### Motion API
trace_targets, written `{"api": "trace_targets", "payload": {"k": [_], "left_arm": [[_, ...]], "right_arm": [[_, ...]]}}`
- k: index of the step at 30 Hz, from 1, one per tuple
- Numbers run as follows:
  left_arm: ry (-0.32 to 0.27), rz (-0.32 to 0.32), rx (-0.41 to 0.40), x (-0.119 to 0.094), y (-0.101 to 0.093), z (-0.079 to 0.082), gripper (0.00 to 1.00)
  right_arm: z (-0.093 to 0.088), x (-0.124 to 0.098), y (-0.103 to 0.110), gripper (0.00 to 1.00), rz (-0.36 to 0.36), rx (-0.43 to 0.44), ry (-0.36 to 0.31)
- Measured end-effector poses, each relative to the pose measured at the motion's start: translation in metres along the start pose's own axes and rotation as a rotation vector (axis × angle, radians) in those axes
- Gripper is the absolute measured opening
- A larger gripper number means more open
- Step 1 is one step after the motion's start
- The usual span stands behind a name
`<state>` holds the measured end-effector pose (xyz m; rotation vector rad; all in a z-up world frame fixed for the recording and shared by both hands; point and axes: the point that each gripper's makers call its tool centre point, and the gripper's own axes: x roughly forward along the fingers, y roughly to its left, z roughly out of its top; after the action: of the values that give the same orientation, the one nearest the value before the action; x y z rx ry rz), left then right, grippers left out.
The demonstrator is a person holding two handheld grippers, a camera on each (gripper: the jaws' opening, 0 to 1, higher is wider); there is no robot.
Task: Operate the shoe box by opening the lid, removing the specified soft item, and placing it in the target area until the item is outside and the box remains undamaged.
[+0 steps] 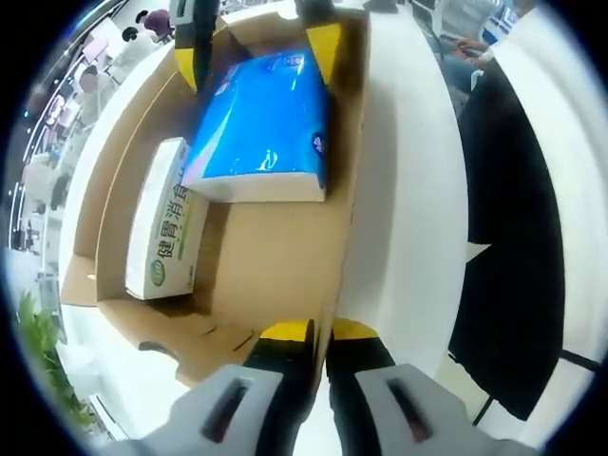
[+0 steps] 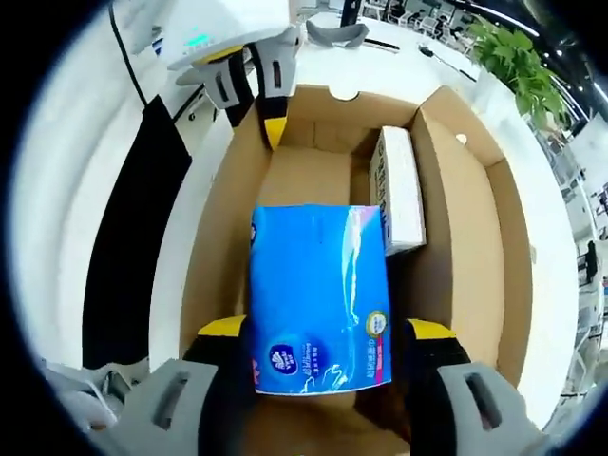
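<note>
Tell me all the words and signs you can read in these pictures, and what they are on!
"健胃消食": big green Chinese characters down the side of the white rectangular carton lying in the open brown cardboard shoe box; its smaller print is too blurred to read.
Round white logo and gold seal on the blue plastic-wrapped soft tissue pack, held between the right tool's jaws: lettering too small to read.

An open-plan office: a long white table (image 2: 494,104) with a potted plant (image 2: 518,57) beside it, office chairs (image 2: 337,33) behind the table, and desks beyond the plant.
</note>
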<state>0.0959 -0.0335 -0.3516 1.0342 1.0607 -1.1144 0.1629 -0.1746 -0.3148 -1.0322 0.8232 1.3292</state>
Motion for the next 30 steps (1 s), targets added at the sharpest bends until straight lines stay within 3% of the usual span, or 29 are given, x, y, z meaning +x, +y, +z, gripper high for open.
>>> {"api": "trace_targets", "payload": {"k": [4, 10, 20, 25, 30], "left_arm": [[-0.002, 0.005, 0.005, 0.0, 0.0, 0.0, 0.04], [-0.003, 0.005, -0.002, 0.0, 0.0, 0.0, 0.05], [-0.001, 0.009, -0.006, 0.0, 0.0, 0.0, 0.05], [-0.001, 0.009, -0.012, 0.0, 0.0, 0.0, 0.05], [-0.005, 0.017, -0.01, 0.0, 0.001, 0.0, 0.05]], "right_arm": [[0.007, 0.009, 0.009, 0.7, 0.079, 0.007, 0.026], [0.003, 0.026, 0.015, 0.7, 0.112, -0.041, 0.09], [-0.005, 0.043, 0.013, 0.75, 0.133, -0.023, 0.163], [-0.009, 0.048, 0.015, 0.77, 0.108, -0.032, 0.202], [-0.013, 0.054, 0.014, 0.8, 0.073, -0.039, 0.186]]}}
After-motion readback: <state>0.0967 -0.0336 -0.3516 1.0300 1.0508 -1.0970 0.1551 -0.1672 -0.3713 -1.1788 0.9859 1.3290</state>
